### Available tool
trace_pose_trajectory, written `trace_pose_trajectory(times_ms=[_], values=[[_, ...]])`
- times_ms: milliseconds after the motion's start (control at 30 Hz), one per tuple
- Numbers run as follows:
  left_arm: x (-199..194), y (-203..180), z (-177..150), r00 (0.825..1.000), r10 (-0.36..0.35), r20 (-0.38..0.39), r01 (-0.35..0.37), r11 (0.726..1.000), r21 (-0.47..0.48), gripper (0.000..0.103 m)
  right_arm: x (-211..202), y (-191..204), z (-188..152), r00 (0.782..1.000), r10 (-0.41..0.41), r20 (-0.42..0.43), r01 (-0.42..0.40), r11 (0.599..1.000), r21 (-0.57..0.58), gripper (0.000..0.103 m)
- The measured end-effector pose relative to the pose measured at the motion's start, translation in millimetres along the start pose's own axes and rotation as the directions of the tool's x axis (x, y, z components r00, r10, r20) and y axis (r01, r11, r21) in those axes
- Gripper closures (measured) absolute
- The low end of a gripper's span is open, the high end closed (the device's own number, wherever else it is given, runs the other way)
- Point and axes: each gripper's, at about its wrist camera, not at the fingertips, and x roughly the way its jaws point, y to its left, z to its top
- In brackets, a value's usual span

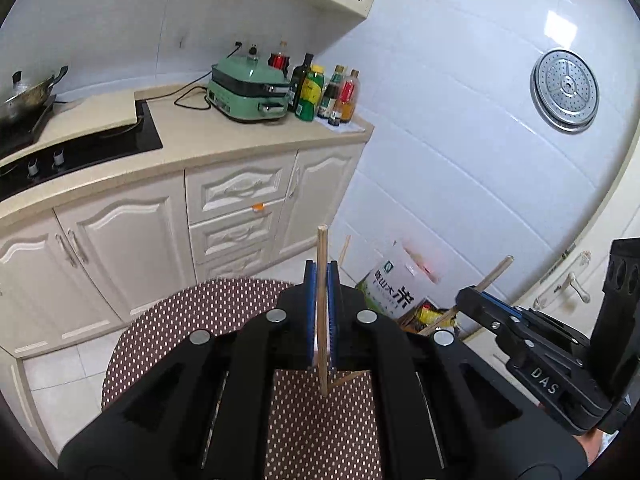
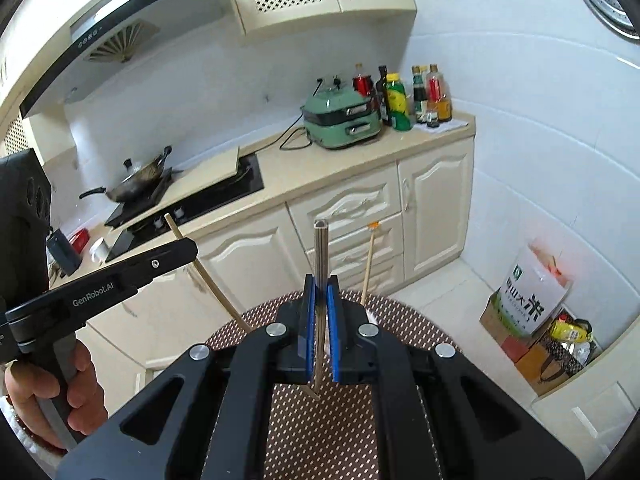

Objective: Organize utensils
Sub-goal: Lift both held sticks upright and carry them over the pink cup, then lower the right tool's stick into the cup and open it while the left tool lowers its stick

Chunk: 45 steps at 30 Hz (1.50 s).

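Note:
My left gripper point(image 1: 322, 270) is shut on a wooden chopstick point(image 1: 322, 248) that stands upright between its blue pads above the dotted brown table point(image 1: 192, 320). My right gripper point(image 2: 321, 282) is shut on a metal chopstick point(image 2: 321, 248), also upright. In the left wrist view the right gripper point(image 1: 470, 294) is at the right with its chopstick point(image 1: 498, 272) slanting up. In the right wrist view the left gripper point(image 2: 188, 246) is at the left with the wooden chopstick point(image 2: 208, 280) slanting. Another wooden chopstick point(image 2: 368, 268) rises behind the right fingers.
A kitchen counter point(image 1: 224, 144) holds a green cooker point(image 1: 248, 92), several bottles point(image 1: 324, 96), a hob point(image 1: 100, 144) and a wok point(image 2: 140, 176). A rice bag point(image 2: 528, 300) and boxes sit on the floor by the tiled wall. Cream cabinets point(image 2: 344, 216) stand ahead.

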Motion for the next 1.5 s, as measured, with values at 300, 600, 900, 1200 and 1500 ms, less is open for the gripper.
trace_pose_trajectory(times_ms=[300, 600, 900, 1200, 1500], values=[[21, -2, 23, 1.0, 0.003, 0.029, -0.003, 1.0, -0.011, 0.098, 12, -14, 14, 0.999, -0.027, 0.024, 0.027, 1.0, 0.0, 0.098], [38, -2, 33, 0.998, 0.02, 0.061, -0.02, 1.0, 0.0, 0.098, 23, -17, 21, 0.998, -0.051, 0.045, 0.051, 0.999, -0.015, 0.099], [63, -1, 19, 1.0, 0.022, 0.001, -0.022, 1.0, 0.012, 0.098, 41, -16, 16, 0.998, -0.064, 0.013, 0.064, 0.997, -0.04, 0.099], [71, 1, 5, 0.999, 0.023, -0.036, -0.023, 1.0, 0.022, 0.098, 48, -17, 6, 0.997, -0.07, -0.01, 0.07, 0.997, -0.043, 0.099], [72, 2, -12, 0.997, 0.026, -0.076, -0.023, 0.999, 0.028, 0.098, 51, -13, -9, 0.997, -0.07, -0.036, 0.068, 0.996, -0.053, 0.098]])
